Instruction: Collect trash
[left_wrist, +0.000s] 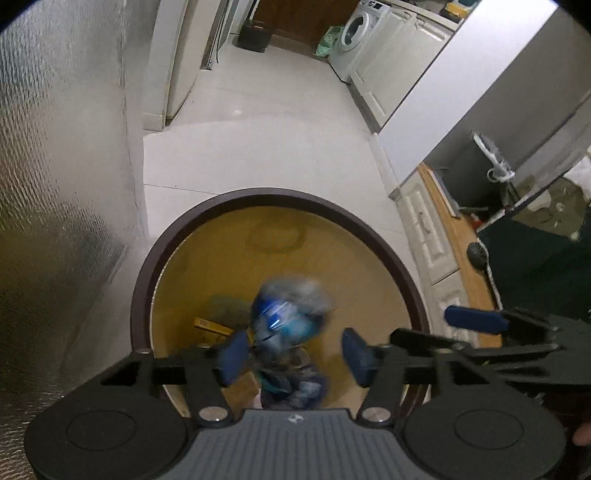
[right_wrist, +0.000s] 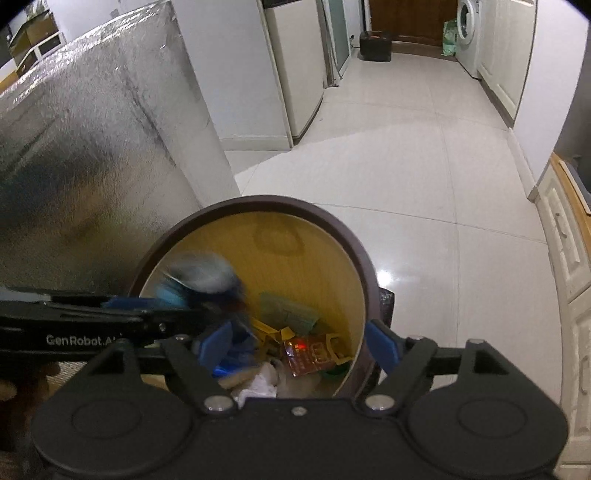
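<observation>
your left gripper (left_wrist: 291, 354) sits nearest, jaws parted and clasping nothing; the blue wrapper (left_wrist: 286, 317) is a blur just past the pads, apparently loose and dropping into the trash bin (left_wrist: 147, 266). your right gripper (right_wrist: 299, 343) is spread wide and empty too, straddling the bin's rim at five o'clock. the wrapper looks like crumpled foil-plastic: light, soft, slick, easily crushed, though motion blur leaves that a guess. if you need it again, pinch a bunched fold at its middle, not a flat slippery face. beyond it, at the bin's bottom, lie yellow scraps (right_wrist: 271, 332), a red packet (right_wrist: 308, 354) and white tissue (right_wrist: 258, 384).
</observation>
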